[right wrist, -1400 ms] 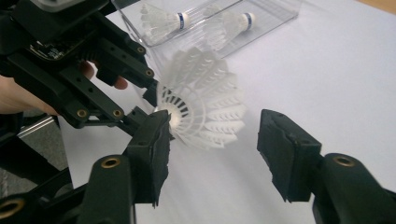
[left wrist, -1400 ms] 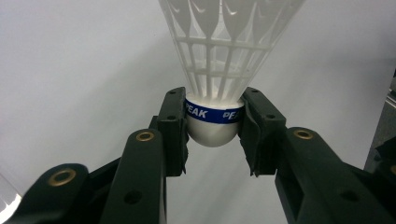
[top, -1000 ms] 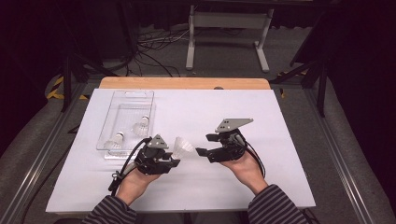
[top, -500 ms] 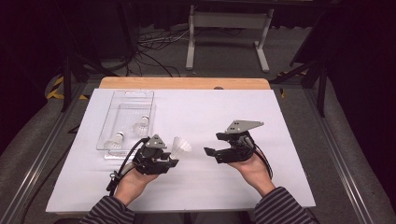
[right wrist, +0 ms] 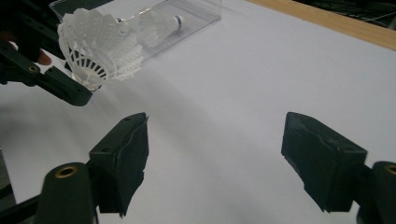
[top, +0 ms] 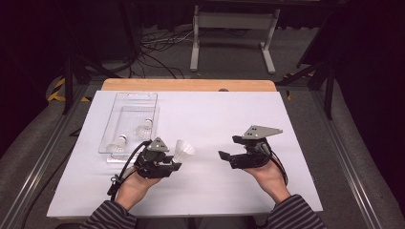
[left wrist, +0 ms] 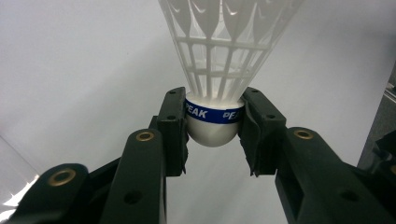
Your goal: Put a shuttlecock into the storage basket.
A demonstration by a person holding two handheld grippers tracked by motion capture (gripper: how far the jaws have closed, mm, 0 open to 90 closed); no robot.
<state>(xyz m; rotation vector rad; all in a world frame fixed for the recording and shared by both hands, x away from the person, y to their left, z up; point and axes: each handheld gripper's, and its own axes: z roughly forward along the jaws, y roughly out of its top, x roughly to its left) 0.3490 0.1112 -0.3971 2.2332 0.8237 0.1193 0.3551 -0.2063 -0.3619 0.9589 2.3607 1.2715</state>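
Observation:
A white plastic shuttlecock (left wrist: 219, 70) with a blue band on its cork is held by that cork in my left gripper (left wrist: 214, 126), skirt pointing away. In the high view the shuttlecock (top: 183, 150) sticks out of the left gripper (top: 175, 160) at the table's front left. To its right, my right gripper (top: 228, 148) is apart from it and faces it. In the right gripper view the right gripper (right wrist: 215, 154) stands open with only bare table between the pads; its jaws have just been opening. The shuttlecock (right wrist: 100, 46) shows at upper left there.
A clear plastic tray (top: 126, 102) lies at the left of the white table top (top: 229, 109) and holds two more shuttlecocks (top: 144, 129) (top: 117, 143). A wooden strip (top: 191, 85) borders the far edge. Cables and a metal stand lie on the floor beyond.
The right gripper has drawn back to the right, away from the shuttlecock, and its jaws have spread wider. The left gripper and its shuttlecock have kept still.

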